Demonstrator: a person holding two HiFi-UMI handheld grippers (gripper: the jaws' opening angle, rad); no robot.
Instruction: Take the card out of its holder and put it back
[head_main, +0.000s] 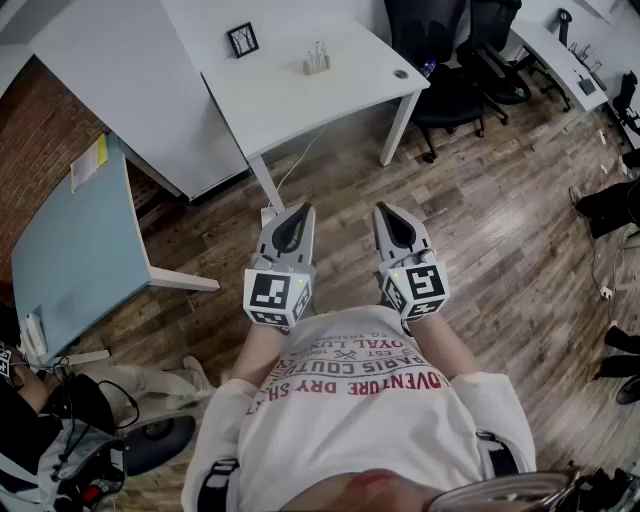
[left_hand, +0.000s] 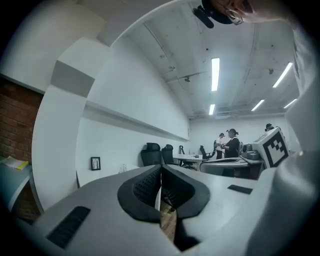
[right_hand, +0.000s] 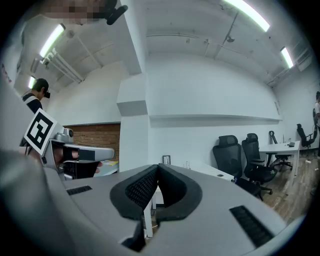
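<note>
Grippers number two: left gripper (head_main: 298, 214) and right gripper (head_main: 387, 212), jaws clenched empty, above open floor (head_main: 490, 200) near one table (head_main: 330, 95) edge.

Ahead, centre: white rectangular table (head_main: 300, 95). On it: small black-framed picture (head_main: 243, 40) at far left corner; small clear upright holder (head_main: 316, 62) to its right. Right of that table: black swivel office chairs (head_main: 450, 70). At left: pale blue tabletop (head_main: 70, 250), yellow paper sheet (head_main: 88, 162) on its far end, red brick wall (head_main: 35, 140) beyond. Side by side over wooden plank floor (head_main: 500, 200), short of the white table: left gripper (head_main: 297, 215) and right gripper (head_main: 388, 212).
</note>
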